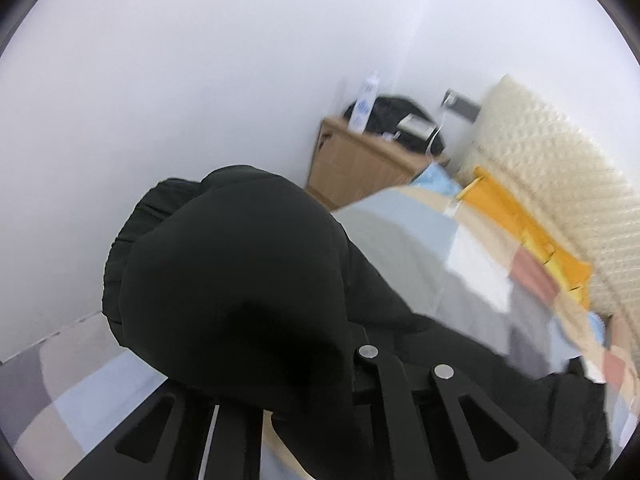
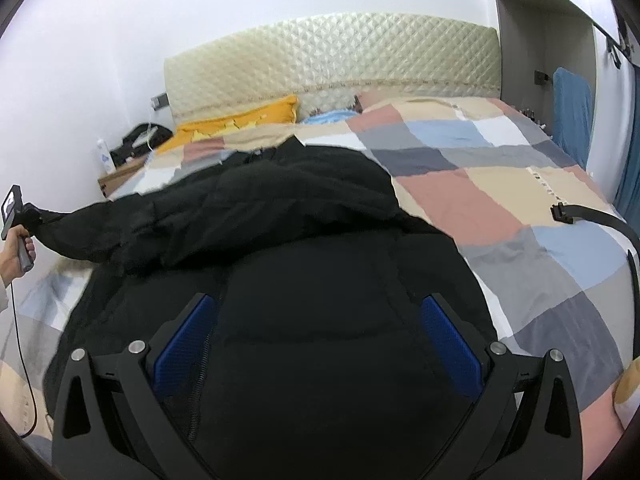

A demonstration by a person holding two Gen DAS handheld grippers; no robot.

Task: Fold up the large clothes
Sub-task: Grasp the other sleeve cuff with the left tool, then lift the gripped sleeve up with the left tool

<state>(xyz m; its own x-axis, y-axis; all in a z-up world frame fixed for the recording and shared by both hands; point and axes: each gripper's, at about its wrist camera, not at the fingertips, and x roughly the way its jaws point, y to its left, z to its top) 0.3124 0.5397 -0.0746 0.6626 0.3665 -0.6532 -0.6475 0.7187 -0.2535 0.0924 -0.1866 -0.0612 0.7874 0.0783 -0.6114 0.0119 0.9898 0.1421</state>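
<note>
Left tool [image 2: 34,216] lifts jacket [image 2: 280,208] sleeve sideways.

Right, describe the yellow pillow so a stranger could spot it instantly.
Start at the cream quilted headboard at the far end of the bed. Directly below its left part, on the patchwork checked bedspread, lies the mustard-yellow pillow. It is the only bright yellow thing there; the light blue cushion to its right and the black padded jacket in front differ plainly.

— what's around you?
— you face a bed [image 2: 500,200] with a patchwork cover and a quilted cream headboard [image 2: 332,56] against a white wall [image 2: 100,40].
— and left?
— a wooden nightstand [image 1: 356,160], yellow pillow [image 2: 240,120] nearby.
</note>
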